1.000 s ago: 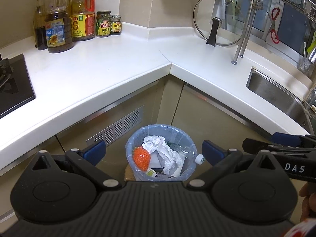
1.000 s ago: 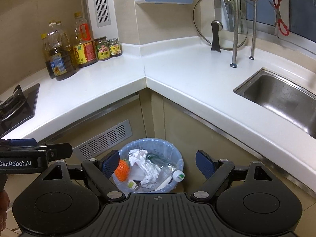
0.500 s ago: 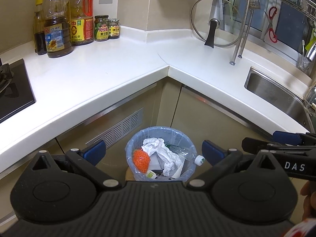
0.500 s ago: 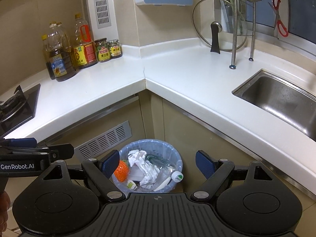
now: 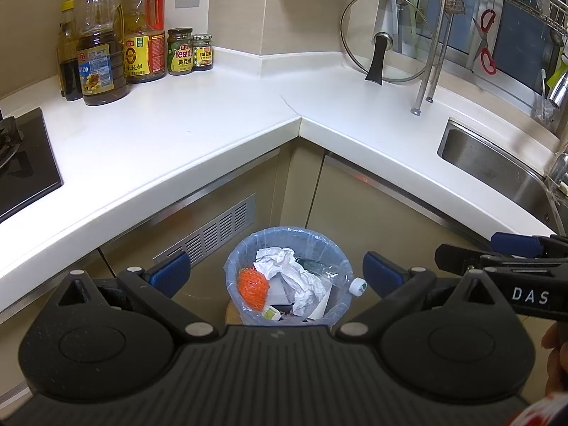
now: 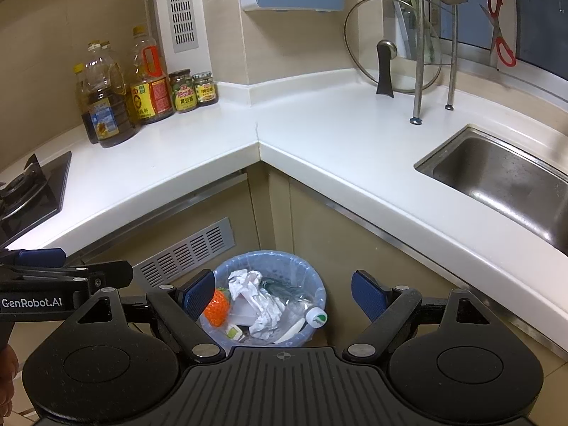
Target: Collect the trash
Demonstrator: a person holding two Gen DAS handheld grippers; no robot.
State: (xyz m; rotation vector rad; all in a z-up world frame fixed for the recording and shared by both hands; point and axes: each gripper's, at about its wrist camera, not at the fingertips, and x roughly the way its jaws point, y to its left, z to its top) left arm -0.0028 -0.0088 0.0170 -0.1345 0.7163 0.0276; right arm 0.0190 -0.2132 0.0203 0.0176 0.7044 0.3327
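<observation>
We looked down at the big white L-shaped kitchen table, which had nothing on it for us to pick up. All the trash we could see was already lower down, on the floor in the corner under that table, inside the round bin with a thin pale blue plastic bag folded over its rim.

The bin looked quite full, so we judged it would not weigh much, since most of it was paper and empty packs. The bag looked thin, soft and slippery, and it could tear if we pulled hard. We thought the folded bag edge at the rim was the best place to pinch, one side for each hand.

Inside lay a crumpled white paper, soft and very light. Next to it was a clear plastic bottle with a white cap, smooth and easy to squash, its cap poking over the rim. A small orange net ball sat at the left side, and it looked squishy.

Our left gripper had its jaws wide apart and held nothing. Our right gripper was the same, wide open and empty. Both hung above the bin, not touching it.
</observation>
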